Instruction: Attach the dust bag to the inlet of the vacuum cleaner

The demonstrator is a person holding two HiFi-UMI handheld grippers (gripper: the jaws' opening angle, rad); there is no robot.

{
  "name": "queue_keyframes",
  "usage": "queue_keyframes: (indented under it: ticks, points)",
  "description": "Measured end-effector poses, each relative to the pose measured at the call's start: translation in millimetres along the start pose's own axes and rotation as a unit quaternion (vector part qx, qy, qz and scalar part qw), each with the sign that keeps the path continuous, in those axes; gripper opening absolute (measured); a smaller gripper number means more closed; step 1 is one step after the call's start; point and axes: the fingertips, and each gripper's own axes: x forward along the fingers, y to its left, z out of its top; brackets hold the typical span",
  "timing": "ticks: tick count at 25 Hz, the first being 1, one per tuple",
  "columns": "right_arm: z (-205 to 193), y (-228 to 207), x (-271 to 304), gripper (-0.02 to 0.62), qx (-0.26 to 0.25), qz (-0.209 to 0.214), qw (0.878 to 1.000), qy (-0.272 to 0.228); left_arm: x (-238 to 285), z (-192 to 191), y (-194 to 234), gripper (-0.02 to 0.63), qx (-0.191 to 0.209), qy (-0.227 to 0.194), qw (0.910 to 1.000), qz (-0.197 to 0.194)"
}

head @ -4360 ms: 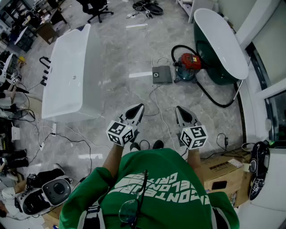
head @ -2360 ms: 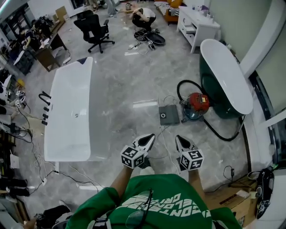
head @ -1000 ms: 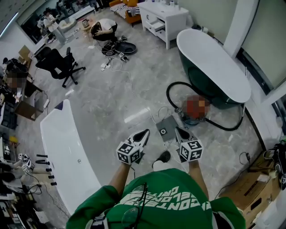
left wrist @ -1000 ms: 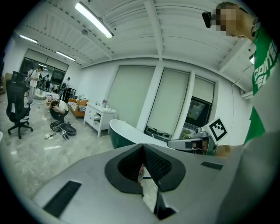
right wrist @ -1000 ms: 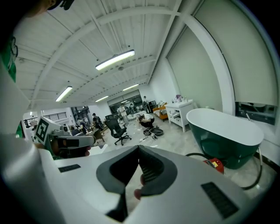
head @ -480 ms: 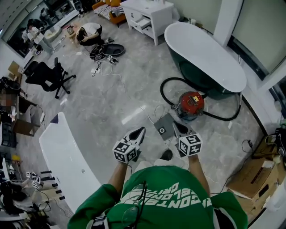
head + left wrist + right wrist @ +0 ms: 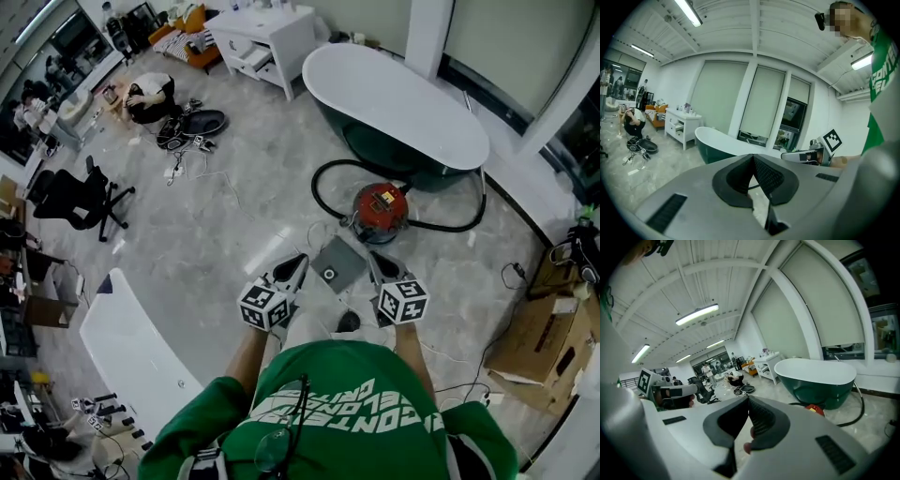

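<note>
The dust bag (image 7: 339, 262) is a flat, grey, roughly square pack with a small dark round opening ringed in white near one edge. It lies flat on the grey marbled floor (image 7: 234, 225), just beside the vacuum cleaner (image 7: 380, 208), a squat round red canister with a darker base. A black hose (image 7: 328, 172) loops out from the canister across the floor and runs along the foot of a dark green bathtub (image 7: 394, 98) with a white rim. In the head view the bag shows between the tips of the two tools, which are held up well above it. The left gripper (image 7: 296, 262) has its jaws pressed together with nothing between them. The right gripper (image 7: 376, 260) is likewise clenched and empty. A thin white cable (image 7: 323, 230) trails over the floor near the bag.
</note>
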Motion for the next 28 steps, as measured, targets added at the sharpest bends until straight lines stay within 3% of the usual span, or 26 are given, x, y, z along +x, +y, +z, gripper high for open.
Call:
queue_keyframes:
  ticks: [16,28]
  points:
    - [17,-13,7,0.008,0.000,-0.065,0.998,-0.012,31,14,22,0.003,0.004,0.003,0.9974,-0.072]
    - [29,25,53,0.009,-0.008,-0.095,0.995,0.000,29,30,79,0.003,0.010,0.018,0.9932,-0.115]
